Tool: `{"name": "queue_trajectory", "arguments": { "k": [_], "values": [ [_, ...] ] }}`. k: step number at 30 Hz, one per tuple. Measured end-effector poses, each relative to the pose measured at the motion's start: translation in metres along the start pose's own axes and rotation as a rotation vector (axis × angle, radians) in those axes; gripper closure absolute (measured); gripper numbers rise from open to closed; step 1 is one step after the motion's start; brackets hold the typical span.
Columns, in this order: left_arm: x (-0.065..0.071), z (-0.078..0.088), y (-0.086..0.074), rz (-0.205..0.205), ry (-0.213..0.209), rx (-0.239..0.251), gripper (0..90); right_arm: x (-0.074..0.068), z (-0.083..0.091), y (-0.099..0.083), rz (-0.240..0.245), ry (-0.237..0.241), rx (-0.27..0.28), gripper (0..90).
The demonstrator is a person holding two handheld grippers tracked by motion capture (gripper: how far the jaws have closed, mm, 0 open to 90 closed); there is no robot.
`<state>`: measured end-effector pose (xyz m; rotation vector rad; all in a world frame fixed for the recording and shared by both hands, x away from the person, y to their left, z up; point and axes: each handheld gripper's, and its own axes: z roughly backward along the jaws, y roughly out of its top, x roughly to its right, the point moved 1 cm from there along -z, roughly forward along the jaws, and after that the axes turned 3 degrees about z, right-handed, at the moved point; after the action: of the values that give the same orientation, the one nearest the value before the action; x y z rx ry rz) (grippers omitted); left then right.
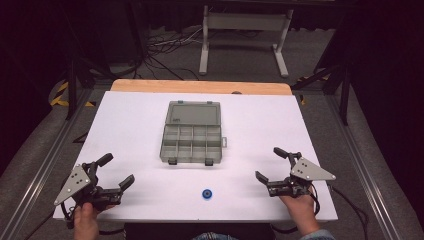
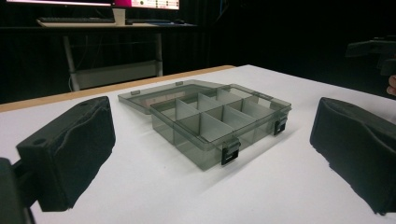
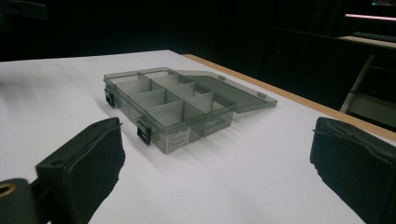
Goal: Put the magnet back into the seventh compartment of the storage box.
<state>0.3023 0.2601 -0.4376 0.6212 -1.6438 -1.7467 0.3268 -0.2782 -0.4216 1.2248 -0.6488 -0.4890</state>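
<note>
A smoky grey plastic organiser box (image 1: 191, 143) lies open in the middle of the white table, its lid (image 1: 193, 113) folded flat toward the far side. Its several compartments (image 2: 219, 119) look empty, and two black latches face the person. A small blue round object (image 1: 206, 193) sits on the table near the front edge, between the two hands. My left gripper (image 1: 118, 171) rests at the front left, open, with nothing between its jaws. My right gripper (image 1: 270, 164) rests at the front right, also open and holding nothing. The box (image 3: 170, 105) lies well ahead of both.
The white table top (image 1: 130, 125) has a wooden strip (image 1: 200, 87) along its far edge. Beyond it stand a white desk frame (image 1: 245, 35) and cables on the floor. Metal rails run along both sides of the table.
</note>
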Motion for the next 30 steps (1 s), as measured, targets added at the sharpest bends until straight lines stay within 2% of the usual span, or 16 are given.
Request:
{"name": "queue_trajectory", "arguments": {
  "k": [7,17,22,26,30],
  "values": [
    [0.001,-0.001,0.0,-0.002,0.0,-0.003,0.8,-0.002,-0.003,0.003,0.011,0.008,-0.011,3.3],
    [0.001,-0.002,0.0,0.0,0.001,-0.002,0.8,-0.013,-0.021,0.016,0.017,0.062,0.001,3.3],
    [0.0,-0.002,0.0,-0.002,0.001,-0.003,0.8,-0.016,-0.034,0.026,0.012,0.09,0.026,3.8],
    [0.0,-0.001,0.0,0.001,0.001,-0.007,0.8,-0.017,-0.039,0.029,0.002,0.108,0.025,3.8],
    [0.001,-0.001,0.0,-0.005,0.001,-0.002,0.8,-0.021,-0.046,0.033,0.013,0.131,0.017,3.8]
  ]
}}
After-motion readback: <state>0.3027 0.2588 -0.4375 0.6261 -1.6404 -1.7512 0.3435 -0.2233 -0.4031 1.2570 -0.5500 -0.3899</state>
